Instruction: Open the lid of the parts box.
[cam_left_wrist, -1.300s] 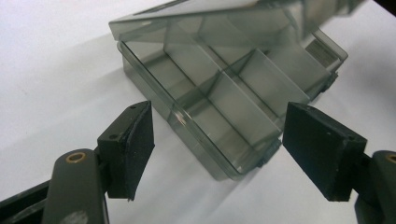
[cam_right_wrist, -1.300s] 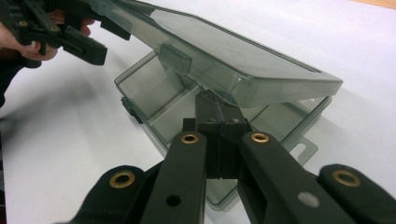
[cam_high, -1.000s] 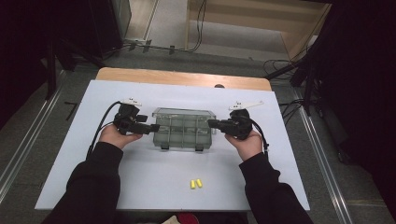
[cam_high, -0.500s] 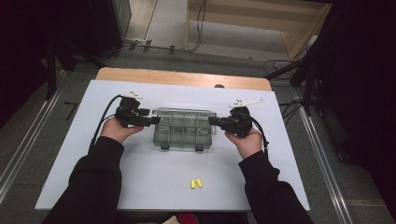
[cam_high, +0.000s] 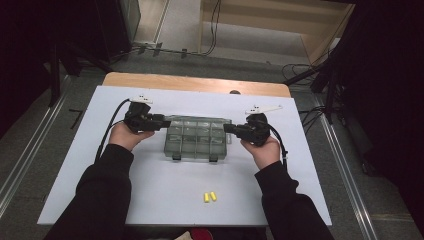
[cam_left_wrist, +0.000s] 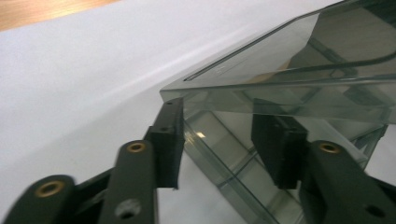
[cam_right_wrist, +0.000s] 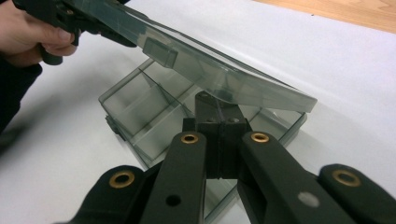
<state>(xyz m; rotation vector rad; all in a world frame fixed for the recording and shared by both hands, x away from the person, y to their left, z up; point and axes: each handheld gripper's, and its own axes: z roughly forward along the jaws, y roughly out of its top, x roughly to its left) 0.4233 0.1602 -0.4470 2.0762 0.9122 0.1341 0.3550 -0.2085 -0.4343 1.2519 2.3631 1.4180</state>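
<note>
Left gripper: jaws have just been closing, now straddling the lid corner of the clear box; lid edge lying between the pads, right pad behind the plastic, contact unclear. In the right gripper view, lid is tilting up, upper left to centre right, over the open compartments.

Right gripper: jaws pressing together at frame centre, pinching the box's near wall under the raised lid.

High view: box sitting mid-frame on the white table, grippers at either end; two yellow bits lying well below it.
</note>
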